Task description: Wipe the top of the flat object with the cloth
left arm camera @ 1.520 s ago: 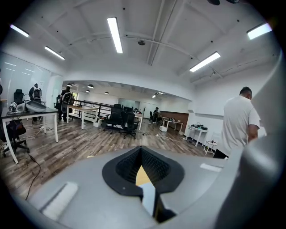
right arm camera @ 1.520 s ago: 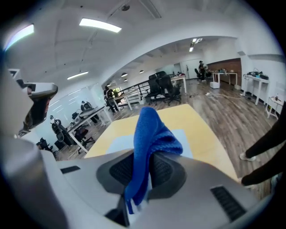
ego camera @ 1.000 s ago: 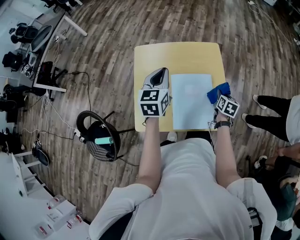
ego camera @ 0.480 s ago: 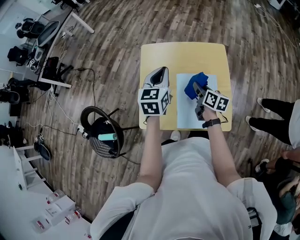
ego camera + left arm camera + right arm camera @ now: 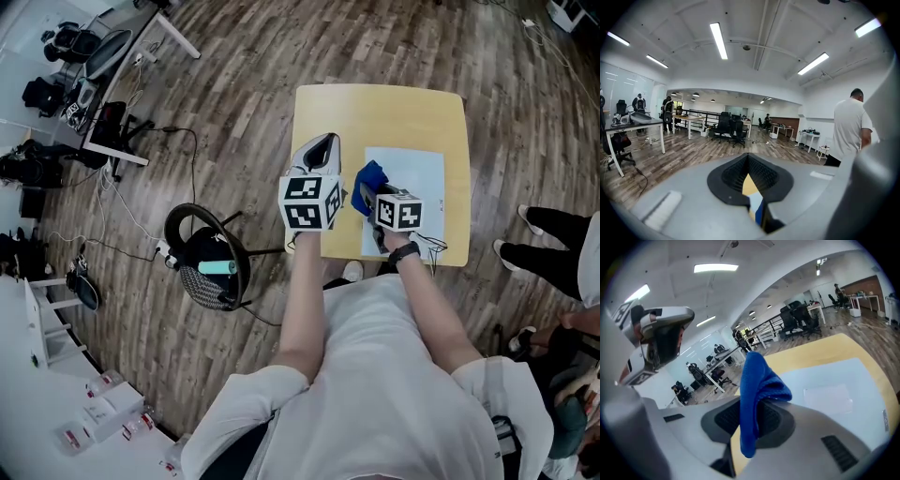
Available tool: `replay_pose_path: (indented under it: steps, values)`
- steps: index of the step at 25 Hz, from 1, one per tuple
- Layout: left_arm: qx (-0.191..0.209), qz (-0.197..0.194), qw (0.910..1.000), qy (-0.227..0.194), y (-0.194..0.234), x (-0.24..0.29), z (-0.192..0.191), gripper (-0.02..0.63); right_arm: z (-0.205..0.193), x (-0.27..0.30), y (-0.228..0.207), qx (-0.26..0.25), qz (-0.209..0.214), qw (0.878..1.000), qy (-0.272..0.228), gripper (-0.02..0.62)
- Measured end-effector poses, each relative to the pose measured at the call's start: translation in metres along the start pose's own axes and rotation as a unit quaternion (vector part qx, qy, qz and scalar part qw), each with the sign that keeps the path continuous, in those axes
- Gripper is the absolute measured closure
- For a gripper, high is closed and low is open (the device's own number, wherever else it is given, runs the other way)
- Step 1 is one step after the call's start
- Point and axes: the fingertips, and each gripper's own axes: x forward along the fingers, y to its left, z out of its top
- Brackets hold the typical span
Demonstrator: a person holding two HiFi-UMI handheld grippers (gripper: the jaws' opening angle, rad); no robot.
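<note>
- Head view: the right gripper point(image 5: 370, 197), its fingers clamped on the blue cloth point(image 5: 369, 175), is now at the left edge of the pale flat object point(image 5: 417, 187). That object lies on the right half of the yellow bench point(image 5: 375, 112). A second ago the cloth was at the object's right edge, and half a second ago it was near the middle, so one stroke has run across from right to left. The left gripper point(image 5: 320, 153) has not shifted. It sits over bare bench just left of the object, close to the cloth.
- Left gripper view: the fingers point(image 5: 731, 176) are together with nothing between them. A narrow slit below them shows a strip of bench, a pale edge and a sliver of blue.
- Right gripper view: the cloth is pinched between the closed fingers, with a bunch standing above them and a tail hanging below. The flat object spreads away to the right, and the left gripper looms at upper left. Whether the cloth presses on the surface cannot be told from here.
- Judgement: one pass probably covers only a band of the top, so the wipe looks partly done. A return stroke nearer or farther along the object seems the likely next need.
</note>
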Motion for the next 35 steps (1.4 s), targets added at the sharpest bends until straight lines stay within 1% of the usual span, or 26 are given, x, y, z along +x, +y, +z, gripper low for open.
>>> replay_pose_path:
  steps: [2,4,7,13,16,20,23,26,29,32,35]
  values:
    - [-0.003,-0.001,1.0,0.0,0.001,0.001,0.0,0.6,-0.007,-0.004,-0.009,-0.022,-0.024,0.999,0.012,0.528]
    - [-0.002,-0.001,1.0,0.001,0.001,0.004,0.0,0.6,-0.011,-0.012,-0.023,-0.023,-0.047,0.998,0.017,0.528]
    - [0.012,-0.008,0.9999,0.007,-0.006,0.013,0.001,0.6,-0.01,-0.026,-0.046,-0.001,-0.077,0.997,0.012,0.528]
    - [0.02,-0.057,0.9981,0.012,-0.047,0.031,-0.002,0.601,-0.004,-0.076,-0.102,0.036,-0.143,0.989,-0.021,0.528]
    - [0.025,-0.076,0.9967,0.013,-0.064,0.038,-0.002,0.6,-0.006,-0.106,-0.134,0.044,-0.184,0.981,-0.033,0.528]
    - [0.028,-0.089,0.9956,0.01,-0.074,0.043,0.003,0.601,-0.014,-0.141,-0.173,0.02,-0.253,0.967,-0.023,0.528]
    - [0.027,-0.092,0.9954,0.01,-0.078,0.045,0.005,0.6,-0.016,-0.163,-0.195,0.037,-0.28,0.959,-0.029,0.528]
    - [0.028,-0.092,0.9953,0.011,-0.079,0.045,0.007,0.6,-0.019,-0.175,-0.204,0.066,-0.289,0.954,-0.042,0.528]
    - [0.026,-0.089,0.9956,0.008,-0.074,0.044,0.007,0.6,-0.015,-0.171,-0.198,0.073,-0.281,0.956,-0.05,0.528]
    - [0.022,-0.084,0.9962,0.006,-0.067,0.041,0.007,0.601,-0.005,-0.151,-0.176,0.063,-0.249,0.965,-0.055,0.528]
    - [0.02,-0.077,0.9968,0.004,-0.06,0.036,0.008,0.6,0.007,-0.124,-0.14,0.052,-0.197,0.977,-0.055,0.528]
